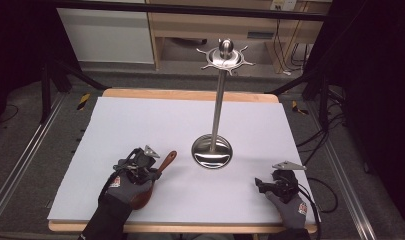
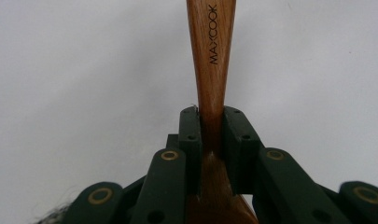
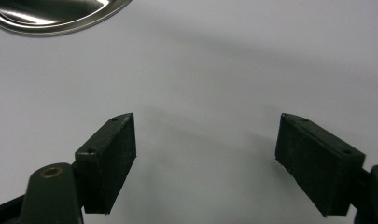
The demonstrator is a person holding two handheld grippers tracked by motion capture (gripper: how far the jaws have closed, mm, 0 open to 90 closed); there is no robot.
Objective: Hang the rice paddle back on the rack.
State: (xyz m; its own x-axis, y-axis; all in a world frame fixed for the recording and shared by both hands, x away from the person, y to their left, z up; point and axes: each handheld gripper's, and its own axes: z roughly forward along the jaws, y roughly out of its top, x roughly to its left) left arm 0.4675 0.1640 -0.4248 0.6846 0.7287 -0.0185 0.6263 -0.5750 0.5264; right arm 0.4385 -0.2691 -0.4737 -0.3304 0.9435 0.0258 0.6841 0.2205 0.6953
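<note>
A wooden spoon [image 1: 162,167] with a reddish-brown handle lies slanted at the front left of the white table top; its bowl [image 1: 141,196] shows under the gloved left hand. My left gripper [image 1: 155,172] is shut on the spoon's neck. In the left gripper view both pads clamp the handle [image 2: 211,56], which runs straight up and away and bears printed letters. My right gripper [image 1: 258,184] rests near the front right, jaws wide apart over bare surface, nothing between its fingers [image 3: 107,156]. A steel utensil stand [image 1: 218,107] with a round base [image 1: 212,151] and hooked top rises mid-table.
The white sheet [image 1: 140,120] covers a wooden table; its front edge runs just below both hands. The stand's shiny base rim [image 3: 56,16] lies ahead-left of the right gripper. Cables and dark frame legs flank the table on the floor.
</note>
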